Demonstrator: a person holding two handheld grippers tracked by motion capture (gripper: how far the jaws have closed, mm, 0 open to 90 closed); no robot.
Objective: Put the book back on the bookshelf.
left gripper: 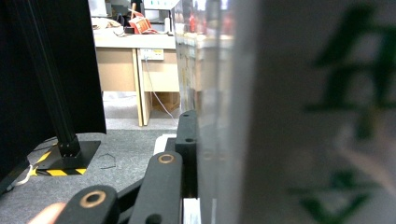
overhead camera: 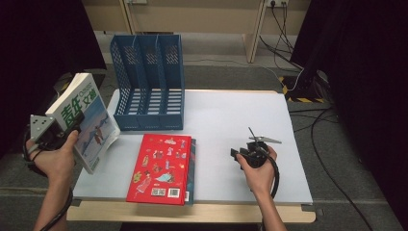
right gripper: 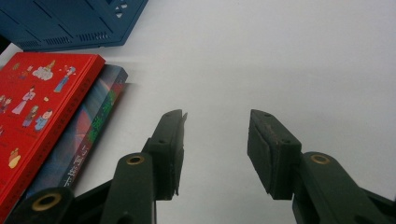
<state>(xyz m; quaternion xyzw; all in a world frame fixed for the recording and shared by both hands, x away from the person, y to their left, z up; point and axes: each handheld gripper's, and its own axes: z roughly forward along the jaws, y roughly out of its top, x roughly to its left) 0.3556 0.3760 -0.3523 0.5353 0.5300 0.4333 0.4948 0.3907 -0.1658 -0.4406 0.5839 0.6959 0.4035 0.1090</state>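
Note:
My left gripper (overhead camera: 72, 126) is shut on a thick magazine (overhead camera: 89, 115) with green characters on a white and blue cover. It holds the magazine tilted in the air off the table's left edge. In the left gripper view the magazine (left gripper: 303, 116) stands close up on the right, one black finger (left gripper: 187, 137) presses on its edge, and the other is hidden behind it. My right gripper (overhead camera: 236, 153) rests on the white table (overhead camera: 231, 115) right of centre. In its own view my right gripper (right gripper: 217, 135) is open, with only bare table between the jaws.
A blue three-slot file rack (overhead camera: 146, 82) stands at the table's back left. A red book (overhead camera: 161, 166) lies on a darker book (overhead camera: 191, 168) near the front edge, just left of my right gripper. Cables (overhead camera: 327, 125) run over the floor to the right.

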